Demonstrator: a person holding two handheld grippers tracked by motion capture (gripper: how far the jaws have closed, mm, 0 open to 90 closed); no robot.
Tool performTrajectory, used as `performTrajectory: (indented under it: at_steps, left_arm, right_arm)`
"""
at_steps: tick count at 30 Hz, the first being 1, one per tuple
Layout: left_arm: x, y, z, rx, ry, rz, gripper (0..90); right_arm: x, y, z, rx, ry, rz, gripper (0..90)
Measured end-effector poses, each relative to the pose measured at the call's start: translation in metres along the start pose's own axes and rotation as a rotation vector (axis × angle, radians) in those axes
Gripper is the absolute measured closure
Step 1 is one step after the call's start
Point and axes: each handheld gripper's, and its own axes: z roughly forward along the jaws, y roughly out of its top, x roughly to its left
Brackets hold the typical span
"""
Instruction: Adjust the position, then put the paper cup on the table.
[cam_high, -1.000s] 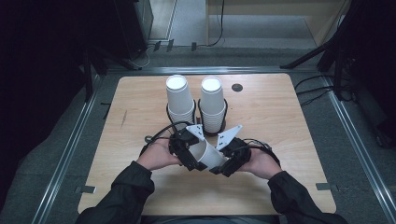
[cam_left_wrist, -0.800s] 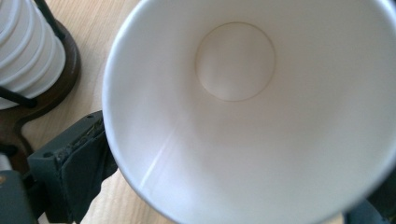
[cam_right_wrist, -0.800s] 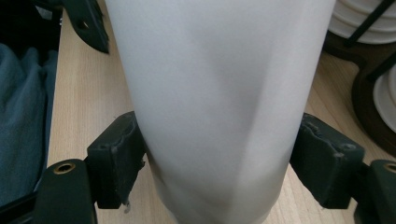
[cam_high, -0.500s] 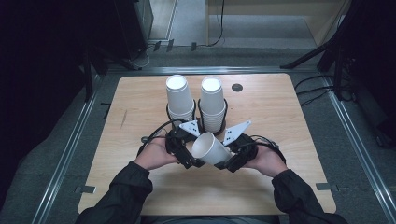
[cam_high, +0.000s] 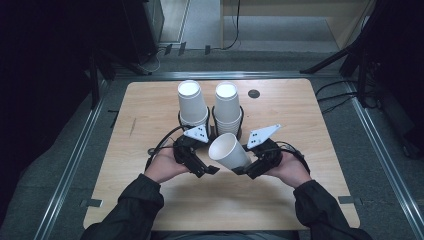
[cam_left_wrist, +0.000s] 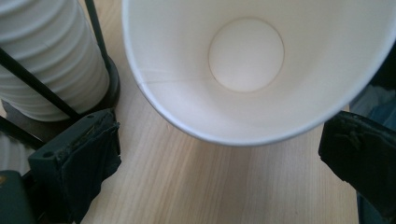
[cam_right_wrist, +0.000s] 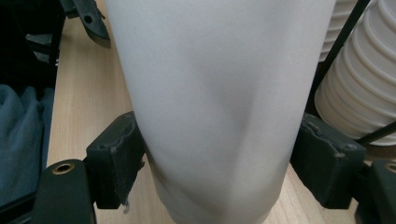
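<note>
Near the lower centre of the high view, the right gripper (cam_high: 245, 169) clamps a single paper cup (cam_high: 229, 151) by its wall; the wall dents slightly between the pads. The cup lies tilted, mouth toward the left gripper (cam_high: 205, 170), whose jaws stand wide apart and hold nothing. Judgement: one cup is separated and in transfer; its placement remains. Farther back, at frame centre, two cup stacks (cam_high: 192, 104) stand in black wire holders (cam_high: 239, 126) on the table (cam_high: 300, 120). No brand, label or writing is legible.

A white paper cup (cam_high: 229, 151), empty and slightly dented, tilts mouth-up-left above the table, just before two cup stacks.
</note>
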Motion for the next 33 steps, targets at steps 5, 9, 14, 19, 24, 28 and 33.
performTrajectory:
  at_steps: [5, 9, 14, 19, 24, 28, 33]
  left_arm:
    - [-0.002, 0.002, -0.002, -0.052, -0.013, -0.017, 0.0]
    - [-0.004, 0.004, 0.002, -0.059, -0.027, -0.026, 0.0]
    - [-0.004, 0.006, 0.002, -0.11, -0.065, -0.064, 0.0]
    - [-0.006, 0.007, 0.003, -0.137, -0.072, -0.069, 0.0]
    - [-0.009, 0.006, 0.0, -0.17, -0.055, -0.07, 8.8]
    - [-0.011, 0.008, -0.003, -0.15, -0.054, -0.063, 12.6]
    - [-0.01, 0.009, -0.003, -0.136, -0.06, -0.072, 15.2]
  right_arm:
    - [0.002, 0.001, 0.002, -0.006, 0.005, -0.009, 22.6]
    - [0.003, 0.004, 0.005, -0.019, 0.019, -0.01, 22.6]
    - [0.006, 0.007, 0.009, -0.029, 0.037, -0.02, 22.6]
    - [0.009, 0.01, 0.013, -0.036, 0.046, -0.026, 22.6]
    - [0.011, 0.011, 0.015, -0.043, 0.057, -0.024, 22.6]
    - [0.011, 0.012, 0.014, -0.053, 0.065, -0.027, 22.9]
    - [0.012, 0.013, 0.016, -0.038, 0.063, -0.025, 23.0]
